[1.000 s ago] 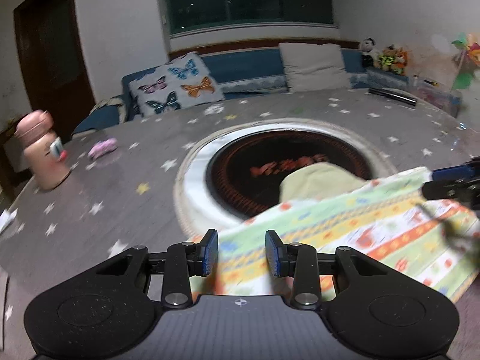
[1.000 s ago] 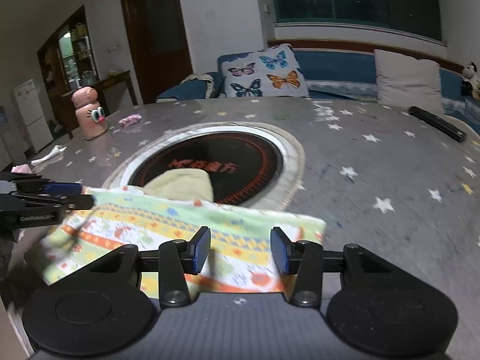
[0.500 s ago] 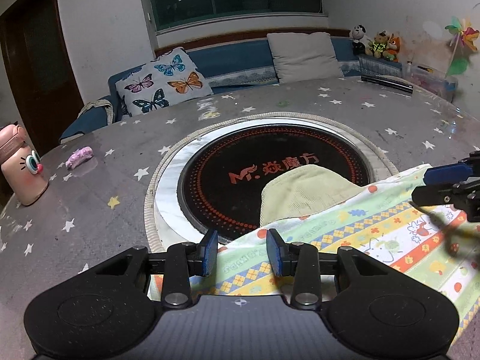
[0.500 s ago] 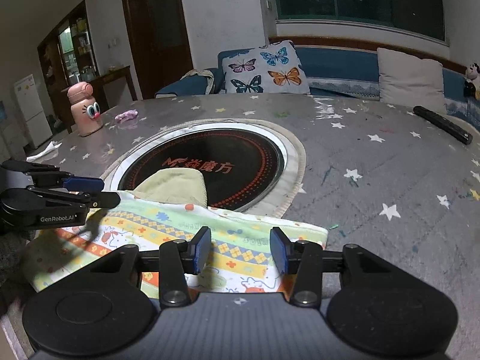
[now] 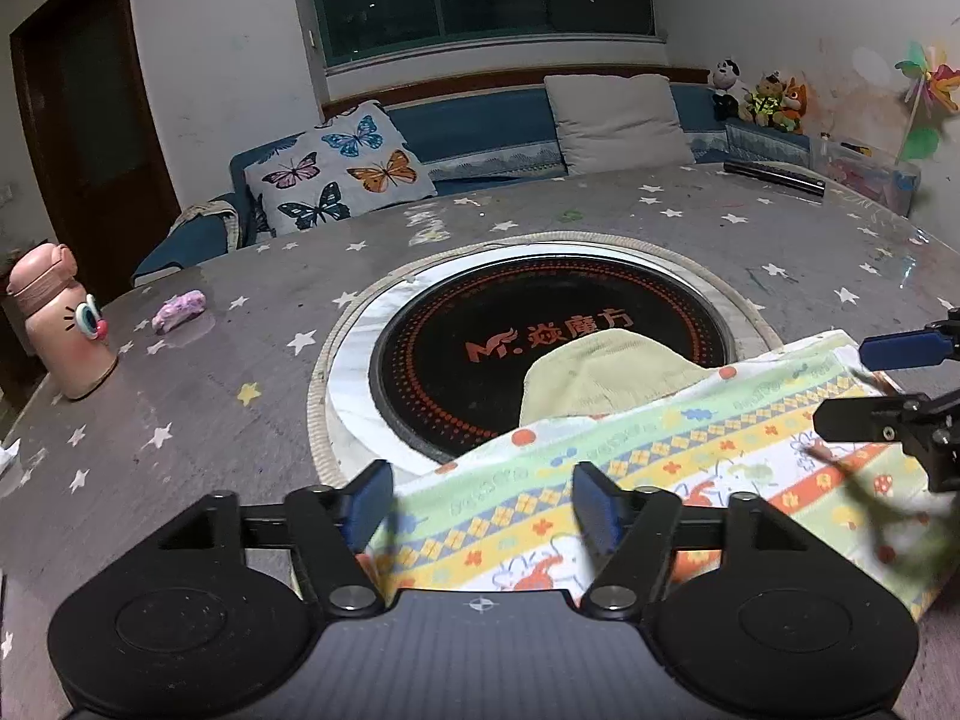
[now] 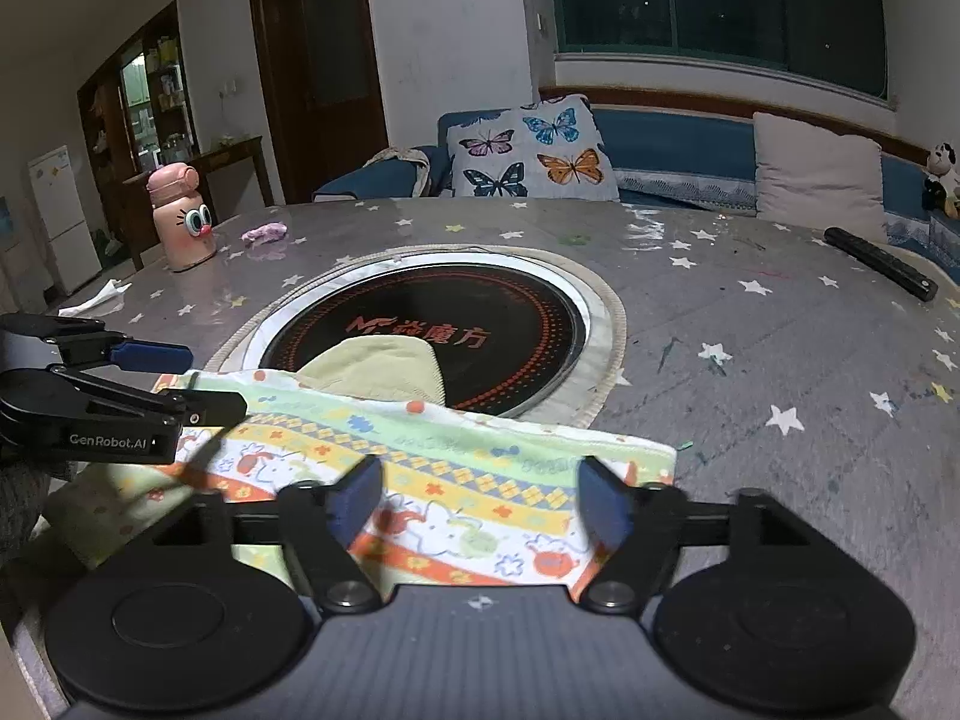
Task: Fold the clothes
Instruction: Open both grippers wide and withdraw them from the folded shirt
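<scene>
The cloth [image 5: 630, 468], a printed garment with a plain yellow part [image 5: 606, 372] showing behind it, lies near the front edge of the table [image 5: 240, 360], its far side over the dark hob [image 5: 540, 324]; the left gripper [image 5: 480, 504] and the right gripper [image 6: 480, 498] both hang low over its near edge, jaws opening, cloth under the gap but not pinched, so both are released. The fold looks laid down, though the layers are hard to tell apart; the risk, as I judge it, is a pad snagging the soft edge on pulling away and dragging the fold open; the cloth could also slide off the smooth table edge.
</scene>
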### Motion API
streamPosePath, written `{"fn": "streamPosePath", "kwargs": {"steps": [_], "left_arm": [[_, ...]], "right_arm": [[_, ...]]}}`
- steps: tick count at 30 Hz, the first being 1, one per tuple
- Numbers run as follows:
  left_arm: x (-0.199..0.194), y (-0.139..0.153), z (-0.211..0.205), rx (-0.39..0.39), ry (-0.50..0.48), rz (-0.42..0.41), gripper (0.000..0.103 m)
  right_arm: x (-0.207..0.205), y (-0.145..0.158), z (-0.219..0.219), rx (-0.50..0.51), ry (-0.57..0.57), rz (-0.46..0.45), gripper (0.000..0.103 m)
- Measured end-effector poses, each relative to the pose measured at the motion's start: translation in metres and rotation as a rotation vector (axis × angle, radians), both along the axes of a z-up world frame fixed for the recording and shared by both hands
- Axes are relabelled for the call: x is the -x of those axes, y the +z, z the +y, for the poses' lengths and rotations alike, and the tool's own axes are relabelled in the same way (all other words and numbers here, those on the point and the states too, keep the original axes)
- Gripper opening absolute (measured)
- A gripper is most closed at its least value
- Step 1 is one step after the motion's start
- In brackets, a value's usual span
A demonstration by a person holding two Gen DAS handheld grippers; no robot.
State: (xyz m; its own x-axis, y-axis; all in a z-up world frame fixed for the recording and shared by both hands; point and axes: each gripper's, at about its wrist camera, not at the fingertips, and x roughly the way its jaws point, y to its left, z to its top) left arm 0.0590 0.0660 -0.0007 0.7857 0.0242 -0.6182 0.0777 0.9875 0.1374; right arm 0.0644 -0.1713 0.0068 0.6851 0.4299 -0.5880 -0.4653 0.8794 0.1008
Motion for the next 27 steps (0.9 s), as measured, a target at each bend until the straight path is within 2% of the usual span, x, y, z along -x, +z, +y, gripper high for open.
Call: {"fn": "streamPosePath", "kwargs": {"steps": [4,13,15,18,27], "left_arm": [[0.01,0.002,0.003,0.006,0.009,-0.015,0.084],[0.033,0.003,0.004,0.012,0.025,-0.039,0.099],[0.039,0.004,0.005,0.017,0.027,-0.049,0.102],[0.048,0.006,0.009,0.028,0.034,-0.062,0.103],[0.075,0.015,0.02,0.021,0.06,-0.106,0.103]], "right_arm": [[0.014,0.002,0.005,0.025,0.016,-0.036,0.082],[0.034,0.005,0.007,0.021,0.013,-0.07,0.094],[0.038,0.005,0.007,0.021,0.008,-0.072,0.1],[0.049,0.006,0.008,0.032,0.006,-0.097,0.103],[0.07,0.014,0.011,0.01,0.029,-0.138,0.103]]}}
